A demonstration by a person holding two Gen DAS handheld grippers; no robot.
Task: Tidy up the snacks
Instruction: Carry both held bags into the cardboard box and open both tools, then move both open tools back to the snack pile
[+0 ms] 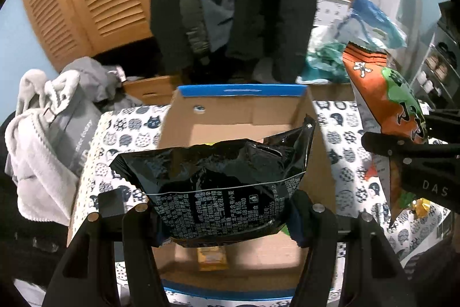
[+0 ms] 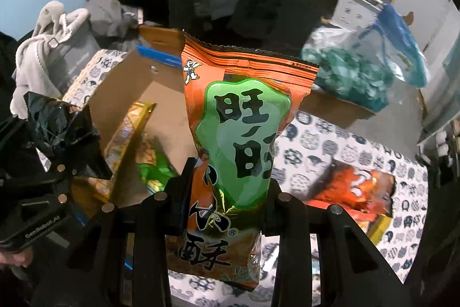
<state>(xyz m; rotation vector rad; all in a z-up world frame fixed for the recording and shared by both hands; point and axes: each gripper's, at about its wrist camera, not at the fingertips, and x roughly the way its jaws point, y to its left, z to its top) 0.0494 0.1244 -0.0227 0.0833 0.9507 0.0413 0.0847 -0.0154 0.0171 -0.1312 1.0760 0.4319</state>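
My left gripper (image 1: pixel 227 223) is shut on a black snack bag (image 1: pixel 218 183) and holds it above the open cardboard box (image 1: pixel 241 111) with blue edges. A small yellow packet (image 1: pixel 212 258) lies on the box floor below. My right gripper (image 2: pixel 227 200) is shut on an orange and green snack bag (image 2: pixel 238 140), held upright to the right of the box. That bag also shows in the left wrist view (image 1: pixel 394 105). In the right wrist view the box (image 2: pixel 120 94) holds a gold and green bag (image 2: pixel 135 140). The black bag (image 2: pixel 63 131) shows at the left there.
The table has a cat-print cloth (image 2: pixel 330 146). An orange snack bag (image 2: pixel 356 189) lies on it at the right. A bag of teal items (image 2: pixel 350 76) and a blue bag (image 2: pixel 399 42) sit behind. Grey clothes (image 1: pixel 51 128) are piled at left. Dark coats (image 1: pixel 230 5) hang behind.
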